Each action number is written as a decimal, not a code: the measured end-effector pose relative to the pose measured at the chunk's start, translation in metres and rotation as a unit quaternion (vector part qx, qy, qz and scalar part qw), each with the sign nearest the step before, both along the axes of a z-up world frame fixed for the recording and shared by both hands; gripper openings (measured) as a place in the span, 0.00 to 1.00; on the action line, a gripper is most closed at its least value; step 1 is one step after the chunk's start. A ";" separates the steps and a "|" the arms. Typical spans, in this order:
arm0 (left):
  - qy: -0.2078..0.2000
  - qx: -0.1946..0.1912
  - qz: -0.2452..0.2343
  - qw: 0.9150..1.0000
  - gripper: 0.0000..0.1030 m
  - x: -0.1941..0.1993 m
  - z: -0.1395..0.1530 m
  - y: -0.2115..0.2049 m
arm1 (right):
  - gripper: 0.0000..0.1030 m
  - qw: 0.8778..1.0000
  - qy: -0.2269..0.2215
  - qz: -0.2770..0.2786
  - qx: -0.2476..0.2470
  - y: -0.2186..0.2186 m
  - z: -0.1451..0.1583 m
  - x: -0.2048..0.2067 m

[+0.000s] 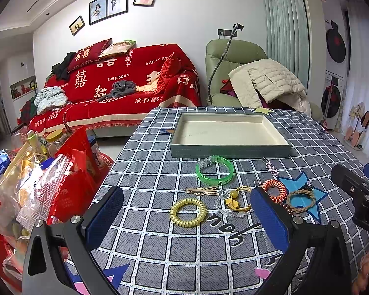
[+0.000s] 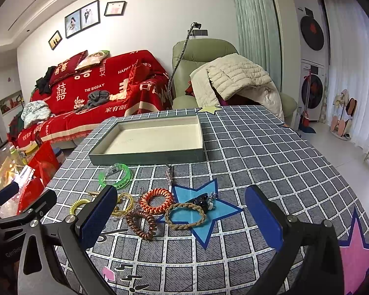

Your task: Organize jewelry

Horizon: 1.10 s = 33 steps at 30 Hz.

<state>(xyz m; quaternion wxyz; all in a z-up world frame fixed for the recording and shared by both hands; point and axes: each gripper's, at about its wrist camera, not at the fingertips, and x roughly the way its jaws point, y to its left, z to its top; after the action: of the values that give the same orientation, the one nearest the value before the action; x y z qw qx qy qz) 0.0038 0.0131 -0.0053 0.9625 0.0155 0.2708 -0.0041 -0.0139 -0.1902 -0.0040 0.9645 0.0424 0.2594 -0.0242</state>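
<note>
Lying flat just ahead of the left gripper (image 1: 187,215), the yellow coil tie (image 1: 188,212) sits between its wide, empty jaws; the right gripper (image 2: 182,217), also wide, is probably farther.

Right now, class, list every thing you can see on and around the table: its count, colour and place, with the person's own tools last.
Tray: one, grey-green with cream inside, far part of the table, nothing in it.
Bangle: one, clear green, just before the tray.
Star hair clip: one, silver, right of the bangle.
Bunny clip: one, gold, mid-table.
Spiral hair ties: yellow, orange, brown, one each, near row.
Braided tie: one, tan, on the blue star.
Yellow cord tie: one, beside a clear bead bracelet.
Dark claw clip: one, behind the braided tie.
Tablecloth: one, grey check.
Sofa cover: red.
Left gripper: open.
Right gripper: open.
</note>
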 end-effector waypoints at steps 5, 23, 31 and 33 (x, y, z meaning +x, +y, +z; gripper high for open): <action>0.000 0.000 0.001 1.000 1.00 -0.002 -0.001 -0.001 | 1.00 1.000 0.001 0.001 0.000 -0.001 0.000 0.000; 0.003 -0.001 0.002 1.000 1.00 0.000 0.000 -0.004 | 1.00 1.000 0.002 0.000 0.002 -0.001 0.000 0.000; 0.005 -0.002 0.000 1.000 1.00 0.001 0.000 -0.005 | 1.00 1.000 0.004 0.000 0.005 -0.001 -0.002 -0.001; 0.004 -0.002 0.000 1.000 1.00 0.000 0.000 -0.005 | 1.00 1.000 0.003 -0.001 0.005 -0.001 -0.002 0.000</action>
<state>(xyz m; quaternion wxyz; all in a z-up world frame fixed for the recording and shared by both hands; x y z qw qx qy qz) 0.0042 0.0086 -0.0049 0.9614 0.0134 0.2750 -0.0050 -0.0144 -0.1911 -0.0056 0.9634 0.0472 0.2628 -0.0240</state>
